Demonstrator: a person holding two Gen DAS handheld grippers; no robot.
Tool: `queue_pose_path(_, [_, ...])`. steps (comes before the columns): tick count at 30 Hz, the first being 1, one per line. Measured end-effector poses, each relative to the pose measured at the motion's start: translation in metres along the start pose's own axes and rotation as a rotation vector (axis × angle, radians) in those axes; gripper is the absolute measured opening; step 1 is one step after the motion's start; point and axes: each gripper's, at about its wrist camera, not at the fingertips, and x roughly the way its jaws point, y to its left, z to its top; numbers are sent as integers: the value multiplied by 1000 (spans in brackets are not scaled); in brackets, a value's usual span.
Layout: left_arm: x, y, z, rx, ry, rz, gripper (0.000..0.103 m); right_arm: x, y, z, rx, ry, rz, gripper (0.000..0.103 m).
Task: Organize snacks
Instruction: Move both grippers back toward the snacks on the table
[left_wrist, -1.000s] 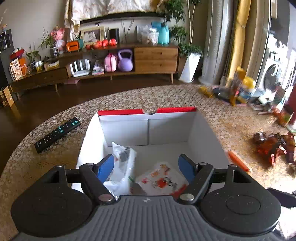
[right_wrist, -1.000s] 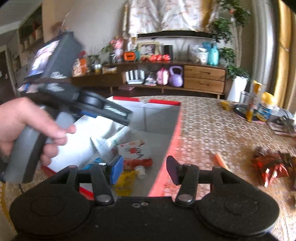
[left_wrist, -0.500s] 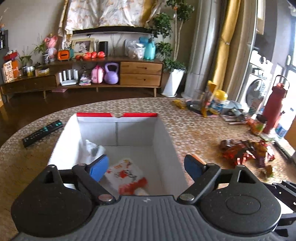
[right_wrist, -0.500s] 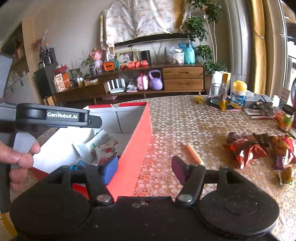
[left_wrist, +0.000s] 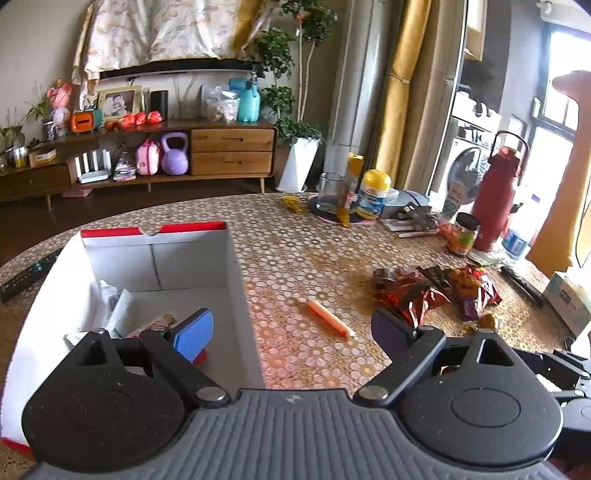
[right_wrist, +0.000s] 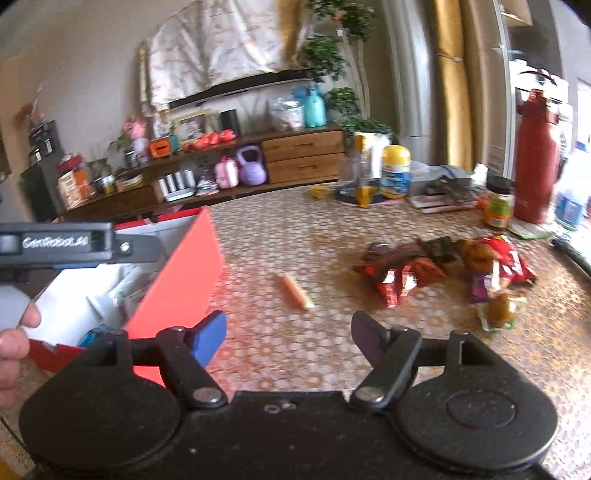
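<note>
Snacks on the table and in the box

The box (left_wrist: 236, 266) holds packets; red snack bags (right_wrist: 443, 266) and a sausage stick (left_wrist: 328, 320) lie right of it, apart. Left gripper (left_wrist: 291, 330) and right gripper (right_wrist: 288, 332) are both wide, empty.

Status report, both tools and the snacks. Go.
Left tool open, empty. Right tool open, empty. Box holds some packets; sausage stick and snack pile on table. Nothing blocking the stick.

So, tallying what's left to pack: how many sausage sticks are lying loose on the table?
1: the sausage stick lies alone on the table, between the box and the snack bags. Others may hide under them.
</note>
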Motion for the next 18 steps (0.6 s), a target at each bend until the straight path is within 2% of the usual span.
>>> queue_pose_path(18, [19, -56, -3, 75, 14, -75, 93, -14, -65, -7, 109, -30, -109, 79])
